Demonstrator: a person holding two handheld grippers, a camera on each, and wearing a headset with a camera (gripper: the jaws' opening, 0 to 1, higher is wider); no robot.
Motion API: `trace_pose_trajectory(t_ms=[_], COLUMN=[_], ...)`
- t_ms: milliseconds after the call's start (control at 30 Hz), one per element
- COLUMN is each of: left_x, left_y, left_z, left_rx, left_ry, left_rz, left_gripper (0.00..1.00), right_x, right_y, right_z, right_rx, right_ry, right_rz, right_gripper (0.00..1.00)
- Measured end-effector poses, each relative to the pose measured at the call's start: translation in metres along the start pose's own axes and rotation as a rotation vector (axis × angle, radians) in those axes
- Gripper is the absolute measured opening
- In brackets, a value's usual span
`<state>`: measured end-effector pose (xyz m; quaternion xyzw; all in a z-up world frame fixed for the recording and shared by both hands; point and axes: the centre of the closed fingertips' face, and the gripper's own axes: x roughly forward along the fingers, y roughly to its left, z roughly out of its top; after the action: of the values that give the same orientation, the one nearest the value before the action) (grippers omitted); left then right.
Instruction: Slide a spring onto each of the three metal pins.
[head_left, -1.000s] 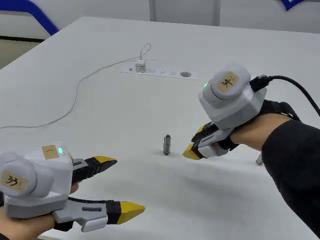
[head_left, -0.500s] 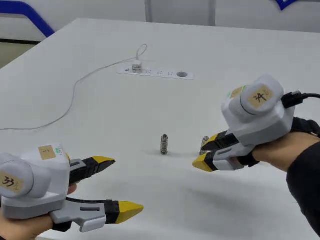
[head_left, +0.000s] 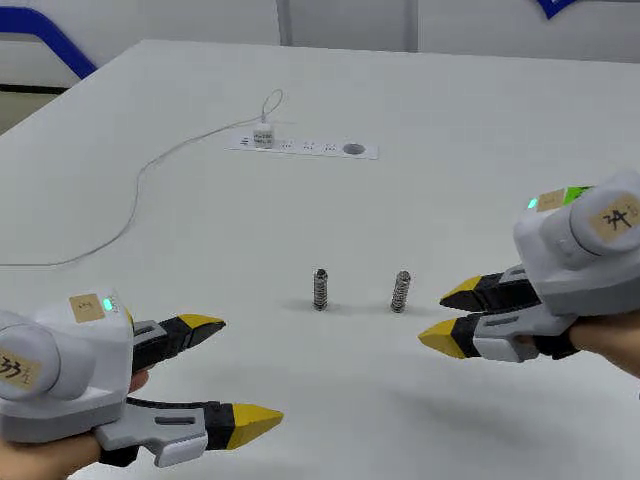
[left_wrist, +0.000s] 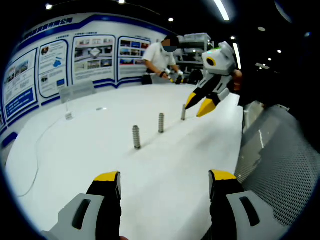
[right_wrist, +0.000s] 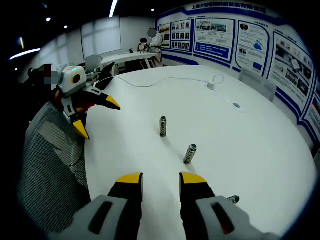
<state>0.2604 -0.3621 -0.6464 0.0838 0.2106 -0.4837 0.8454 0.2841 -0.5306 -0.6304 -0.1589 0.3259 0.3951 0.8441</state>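
Note:
Two coiled springs stand upright on metal pins mid-table: the left spring (head_left: 320, 289) (left_wrist: 136, 137) (right_wrist: 163, 126) and the right spring (head_left: 401, 291) (left_wrist: 161, 122) (right_wrist: 190, 153). A third pin (left_wrist: 183, 112) (right_wrist: 232, 199) stands just by my right gripper; whether it bears a spring I cannot tell. My right gripper (head_left: 450, 314) (left_wrist: 200, 102) (right_wrist: 161, 179) hovers open and unloaded to the right of the right spring. My left gripper (head_left: 230, 372) (left_wrist: 165, 177) (right_wrist: 95, 112) is wide open at the near left, well apart from the pins, holding nothing.
A white power strip (head_left: 300, 147) with a plug (head_left: 263, 136) and a trailing cable (head_left: 140, 180) lies at the far side of the white table (head_left: 450, 120). A grey mesh chair (left_wrist: 280, 150) stands at the near edge. A person (left_wrist: 160, 57) stands far behind.
My right gripper has drawn back to the right and nearer to me, uncovering the right spring on its pin. The left gripper has barely moved.

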Motion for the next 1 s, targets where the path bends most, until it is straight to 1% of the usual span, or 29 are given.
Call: trace_pose_trajectory(t_ms=[300, 533, 667, 767, 1000], left_x=[0.001, 0.001, 0.001, 0.002, 0.002], left_y=[0.0, 0.001, 0.001, 0.001, 0.002], left_z=[0.0, 0.0, 0.001, 0.0, -0.001], left_rx=[0.002, 0.005, 0.006, 0.005, 0.001], left_ry=[0.003, 0.006, 0.007, 0.009, 0.011], left_rz=[-0.005, -0.005, -0.004, -0.004, -0.001], left_gripper=[0.73, 0.74, 0.74, 0.74, 0.74], right_x=[-0.021, -0.039, -0.047, -0.051, -0.057], right_y=[-0.015, -0.033, -0.043, -0.045, -0.052], right_z=[-0.023, -0.033, -0.039, -0.045, -0.053], right_rx=[0.061, 0.081, 0.09, 0.099, 0.057], right_ry=[-0.018, -0.049, -0.072, -0.081, -0.143], right_rz=[-0.055, -0.105, -0.13, -0.137, -0.152], right_gripper=[0.32, 0.36, 0.4, 0.42, 0.47])
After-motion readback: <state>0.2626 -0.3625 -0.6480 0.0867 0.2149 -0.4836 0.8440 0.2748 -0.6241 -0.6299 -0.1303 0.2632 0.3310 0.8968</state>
